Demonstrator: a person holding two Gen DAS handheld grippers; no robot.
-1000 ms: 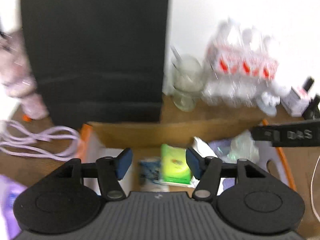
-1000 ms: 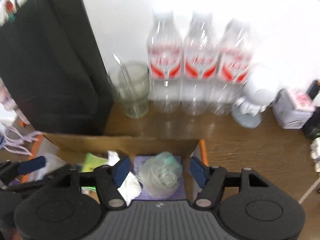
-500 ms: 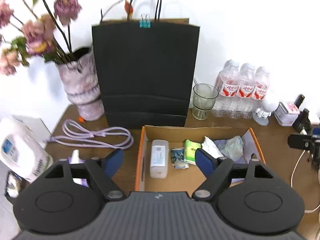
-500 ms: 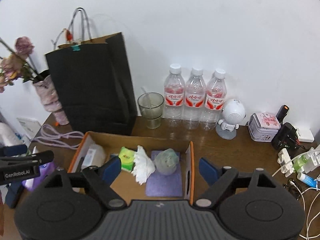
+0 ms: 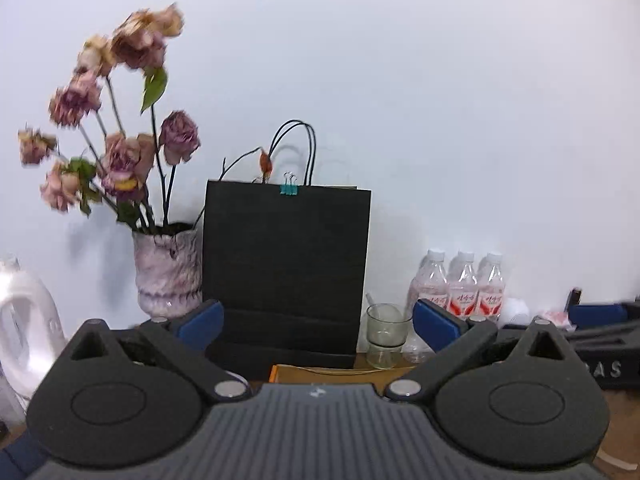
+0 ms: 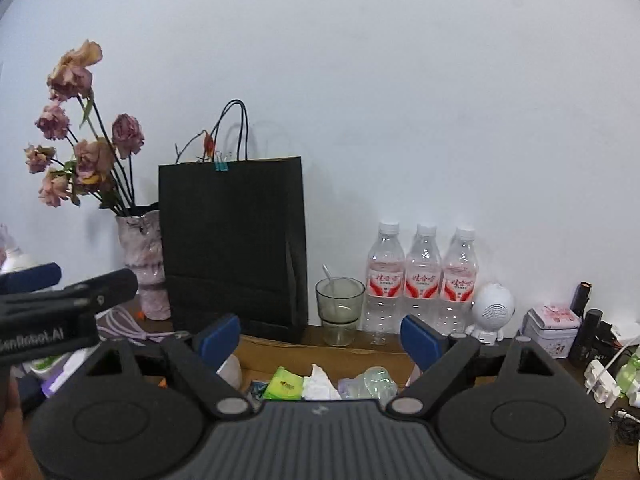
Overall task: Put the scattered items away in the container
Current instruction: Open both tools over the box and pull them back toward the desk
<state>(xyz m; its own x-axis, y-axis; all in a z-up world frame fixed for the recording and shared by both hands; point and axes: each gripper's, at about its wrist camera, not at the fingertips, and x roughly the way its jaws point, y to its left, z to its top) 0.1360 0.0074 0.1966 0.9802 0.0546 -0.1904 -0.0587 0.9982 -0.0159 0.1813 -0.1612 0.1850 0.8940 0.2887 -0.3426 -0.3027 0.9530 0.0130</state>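
The cardboard box (image 6: 320, 346) lies low in the right wrist view, mostly hidden by the gripper body. In it I see a green packet (image 6: 285, 388), a white crumpled tissue (image 6: 320, 384) and a clear crumpled bag (image 6: 374, 380). In the left wrist view only the box's orange corner (image 5: 276, 372) shows. My left gripper (image 5: 316, 320) is open and empty, raised well above the box. My right gripper (image 6: 320, 336) is open and empty, also raised and pulled back. The left gripper also shows at the left of the right wrist view (image 6: 60, 300).
A black paper bag (image 5: 286, 276) stands behind the box. A vase of dried roses (image 5: 166, 272) is left of it. A glass cup (image 6: 340, 310), three water bottles (image 6: 424, 280), a small white robot figure (image 6: 492, 312) and a tin (image 6: 552, 328) line the wall at right. A white jug (image 5: 24, 328) stands far left.
Both grippers have lifted up and back from the box, and their jaws have opened wider. The box has dropped almost out of the left wrist view.
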